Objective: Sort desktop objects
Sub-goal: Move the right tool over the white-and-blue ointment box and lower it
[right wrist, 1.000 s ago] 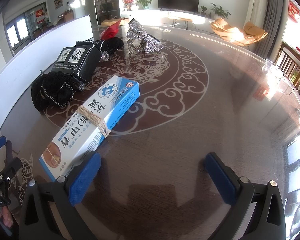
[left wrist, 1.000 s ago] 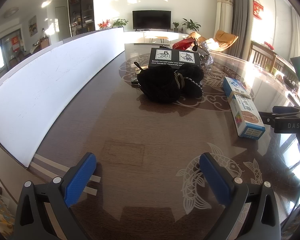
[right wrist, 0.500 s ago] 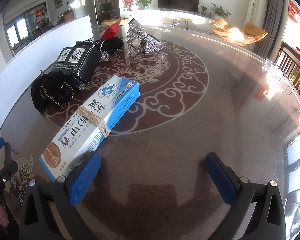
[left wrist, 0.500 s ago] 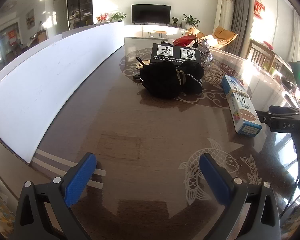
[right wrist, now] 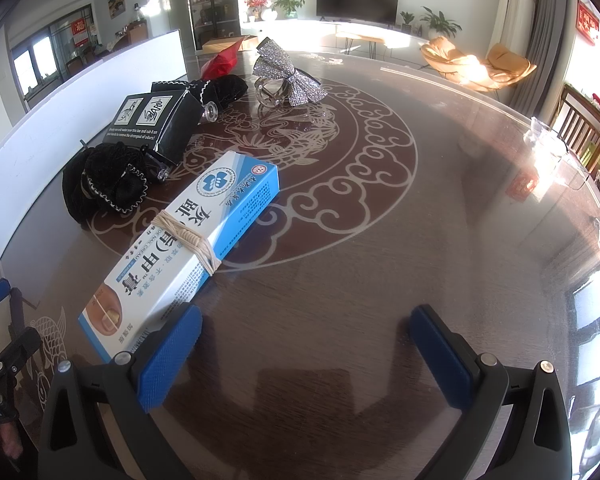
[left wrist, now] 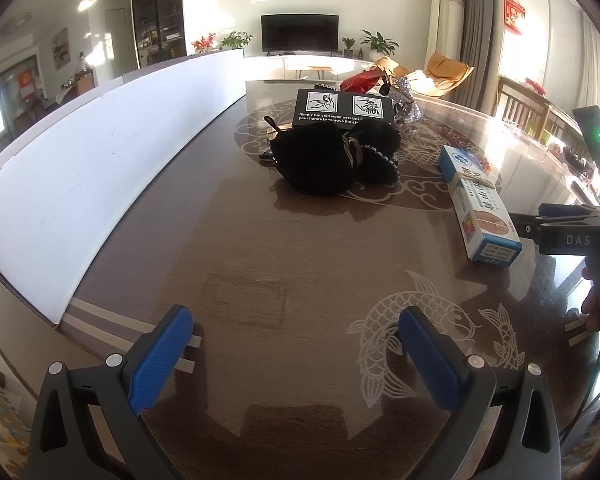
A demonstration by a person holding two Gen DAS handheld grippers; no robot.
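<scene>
A blue and white cream box (right wrist: 188, 240) bound with a rubber band lies on the glass table, just ahead-left of my open, empty right gripper (right wrist: 300, 344); it also shows in the left wrist view (left wrist: 476, 204). A black fabric pouch (left wrist: 320, 160) and a black printed box (left wrist: 342, 106) lie mid-table, also in the right wrist view (right wrist: 104, 184) (right wrist: 156, 120). A silver sequin bow (right wrist: 288, 80) and a red packet (right wrist: 222, 62) lie farther back. My left gripper (left wrist: 296, 336) is open and empty over bare table, well short of the pouch.
A long white board (left wrist: 80, 172) stands along the table's left side. The right gripper's body (left wrist: 572, 232) shows at the right edge of the left wrist view. Chairs (right wrist: 584, 128) stand beyond the table's right rim.
The left gripper has drawn back and tilted up slightly, so the objects look farther away. The right gripper has not moved.
</scene>
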